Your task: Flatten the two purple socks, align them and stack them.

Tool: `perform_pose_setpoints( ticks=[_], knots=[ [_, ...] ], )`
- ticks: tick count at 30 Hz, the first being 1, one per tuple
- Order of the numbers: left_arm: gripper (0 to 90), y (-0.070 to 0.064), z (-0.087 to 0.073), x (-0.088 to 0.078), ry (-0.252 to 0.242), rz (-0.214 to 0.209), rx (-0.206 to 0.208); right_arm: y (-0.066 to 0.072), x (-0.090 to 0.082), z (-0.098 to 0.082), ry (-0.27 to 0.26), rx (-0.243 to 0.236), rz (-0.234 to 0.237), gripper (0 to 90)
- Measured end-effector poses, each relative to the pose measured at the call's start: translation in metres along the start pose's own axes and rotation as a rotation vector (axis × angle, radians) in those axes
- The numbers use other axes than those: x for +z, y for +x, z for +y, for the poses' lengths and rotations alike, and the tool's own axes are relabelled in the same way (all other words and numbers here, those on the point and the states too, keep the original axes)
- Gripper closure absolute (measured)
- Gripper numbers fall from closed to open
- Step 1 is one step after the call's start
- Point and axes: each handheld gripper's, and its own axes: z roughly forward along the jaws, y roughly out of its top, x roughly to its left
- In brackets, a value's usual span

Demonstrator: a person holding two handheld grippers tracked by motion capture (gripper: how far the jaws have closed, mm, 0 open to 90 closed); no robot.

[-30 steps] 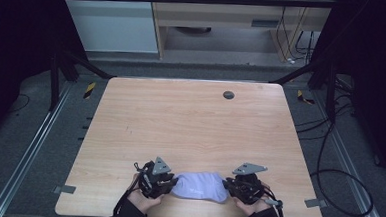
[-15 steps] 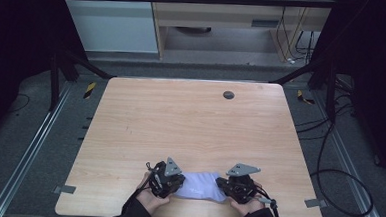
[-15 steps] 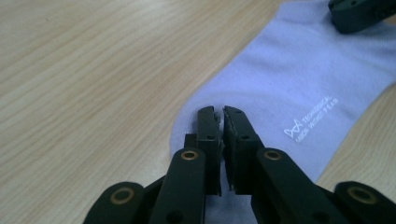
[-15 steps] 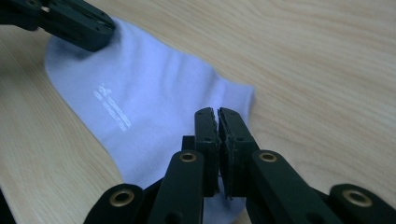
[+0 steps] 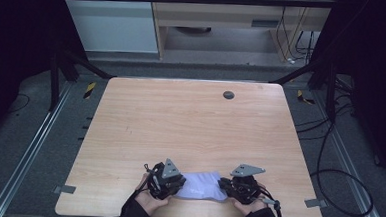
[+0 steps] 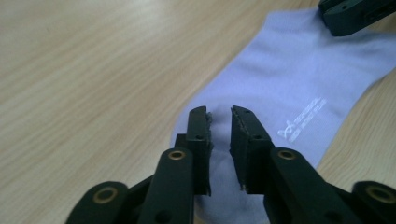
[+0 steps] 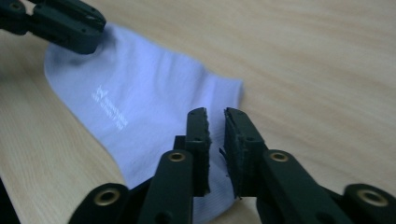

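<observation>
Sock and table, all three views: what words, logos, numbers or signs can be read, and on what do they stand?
Nothing can be quoted as it reads.
Pale lilac sock: a small white logo mark with two short lines of white lettering beside it, too small and blurred to read; the same print is unreadable in the right gripper view too.
Wooden table: no text on it.

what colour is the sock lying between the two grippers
The flat fabric sock is pale lavender-blue with small white lettering; the left gripper view shows it best.
</observation>
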Motion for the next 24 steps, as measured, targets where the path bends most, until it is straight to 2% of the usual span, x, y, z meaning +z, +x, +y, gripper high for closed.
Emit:
perform_pose_setpoints(
  ticks=[1, 2, 3, 8, 10, 11, 12, 13, 14, 17, 18, 19, 21, 22, 23, 24],
  knots=[
    [73.5, 0.0, 0.0, 0.0, 0.0, 0.0, 0.0, 0.0, 0.0, 0.0, 0.0, 0.0, 0.0, 78.8],
    [70.3, 0.003, 0.002, -0.006, -0.046, 0.004, -0.01, -0.005, -0.005, 0.002, -0.04, 0.003, -0.012, 73.7],
    [68.6, 0.005, 0.003, -0.009, -0.065, 0.009, -0.014, -0.007, -0.007, 0.002, -0.051, 0.009, -0.024, 71.1],
    [54.4, 0.024, -0.001, -0.018, -0.107, 0.063, -0.055, -0.029, -0.021, 0.001, -0.119, 0.04, -0.123, 52.9],
    [49.6, 0.034, -0.003, -0.022, -0.113, 0.087, -0.07, -0.038, -0.026, -0.001, -0.123, 0.065, -0.158, 46.5],
    [47.9, 0.034, -0.003, -0.022, -0.113, 0.087, -0.07, -0.038, -0.026, -0.001, -0.123, 0.065, -0.158, 46.5],
    [45.8, 0.044, -0.006, -0.025, -0.119, 0.097, -0.087, -0.048, -0.03, -0.004, -0.129, 0.085, -0.188, 40.0],
    [44.8, 0.044, -0.006, -0.025, -0.119, 0.097, -0.087, -0.048, -0.03, -0.004, -0.129, 0.085, -0.188, 40.0],
    [43.5, 0.054, -0.01, -0.029, -0.128, 0.108, -0.107, -0.057, -0.032, -0.006, -0.126, 0.097, -0.214, 33.2],
    [40.9, 0.071, -0.017, -0.036, -0.133, 0.134, -0.132, -0.068, -0.035, -0.01, -0.12, 0.112, -0.24, 27.7],
    [40.2, 0.071, -0.017, -0.036, -0.133, 0.134, -0.132, -0.068, -0.035, -0.01, -0.12, 0.112, -0.24, 27.7],
    [38.9, 0.082, -0.022, -0.04, -0.142, 0.151, -0.144, -0.075, -0.038, -0.013, -0.117, 0.123, -0.259, 24.6],
    [37.8, 0.091, -0.026, -0.043, -0.137, 0.168, -0.16, -0.08, -0.039, -0.016, -0.116, 0.13, -0.273, 22.6],
    [37.4, 0.091, -0.026, -0.043, -0.137, 0.168, -0.16, -0.08, -0.039, -0.016, -0.116, 0.13, -0.273, 22.6],
    [37.1, 0.099, -0.031, -0.045, -0.137, 0.19, -0.174, -0.085, -0.042, -0.018, -0.122, 0.141, -0.288, 20.5],
    [36.9, 0.099, -0.031, -0.045, -0.137, 0.19, -0.174, -0.086, -0.042, -0.018, -0.123, 0.14, -0.293, 19.8]
  ],
)
